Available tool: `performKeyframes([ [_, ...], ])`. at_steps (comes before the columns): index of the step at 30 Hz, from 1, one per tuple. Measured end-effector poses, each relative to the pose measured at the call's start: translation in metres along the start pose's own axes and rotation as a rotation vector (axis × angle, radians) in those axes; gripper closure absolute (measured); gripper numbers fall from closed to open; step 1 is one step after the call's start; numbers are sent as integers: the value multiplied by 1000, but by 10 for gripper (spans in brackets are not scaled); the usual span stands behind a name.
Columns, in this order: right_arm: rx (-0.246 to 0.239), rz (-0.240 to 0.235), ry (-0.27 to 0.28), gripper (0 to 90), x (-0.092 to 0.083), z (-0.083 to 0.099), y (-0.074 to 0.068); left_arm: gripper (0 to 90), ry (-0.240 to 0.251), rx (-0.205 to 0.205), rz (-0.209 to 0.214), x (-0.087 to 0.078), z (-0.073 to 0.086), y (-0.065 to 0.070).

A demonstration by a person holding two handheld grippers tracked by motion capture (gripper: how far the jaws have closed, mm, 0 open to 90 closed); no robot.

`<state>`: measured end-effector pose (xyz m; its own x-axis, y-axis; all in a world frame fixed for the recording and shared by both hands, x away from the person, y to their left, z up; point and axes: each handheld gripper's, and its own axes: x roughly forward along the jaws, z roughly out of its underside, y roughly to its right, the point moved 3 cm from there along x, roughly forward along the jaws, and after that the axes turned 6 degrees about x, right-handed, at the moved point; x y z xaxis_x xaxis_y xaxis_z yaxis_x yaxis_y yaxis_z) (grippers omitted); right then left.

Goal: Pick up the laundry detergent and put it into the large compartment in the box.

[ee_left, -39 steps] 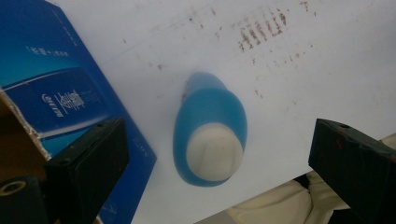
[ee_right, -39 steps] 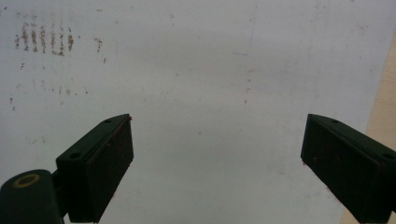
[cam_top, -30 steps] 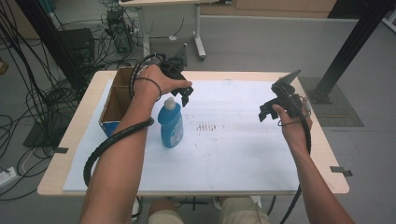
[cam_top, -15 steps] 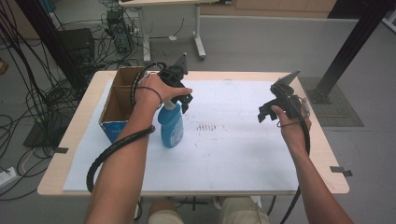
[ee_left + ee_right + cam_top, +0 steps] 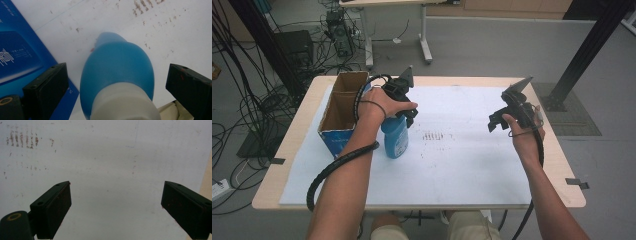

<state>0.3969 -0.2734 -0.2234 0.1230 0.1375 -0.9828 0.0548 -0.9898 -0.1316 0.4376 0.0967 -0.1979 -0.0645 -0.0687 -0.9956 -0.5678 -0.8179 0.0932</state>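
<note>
On the white table cover (image 5: pixel 462 165), just beside the open cardboard box (image 5: pixel 339 112), the blue bottle (image 5: pixel 395 140) is standing upright, its long axis running straight up between the wide-spread jaws of the left gripper (image 5: pixel 117 82) poised above it. The right gripper (image 5: pixel 116 205), well apart, is gaping wide over bare cover, holding nothing. The bottle's translucent blue body is narrowing to a white neck (image 5: pixel 125 102).
</note>
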Motion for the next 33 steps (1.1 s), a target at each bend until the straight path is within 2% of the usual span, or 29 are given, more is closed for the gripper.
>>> performKeyframes([
  [14,-3,4,3,92,0,0,-1,51,-7,13,-13,8,0,4],
  [33,-4,6,-1,93,-1,0,-4,52,-8,21,-26,7,0,9],
])
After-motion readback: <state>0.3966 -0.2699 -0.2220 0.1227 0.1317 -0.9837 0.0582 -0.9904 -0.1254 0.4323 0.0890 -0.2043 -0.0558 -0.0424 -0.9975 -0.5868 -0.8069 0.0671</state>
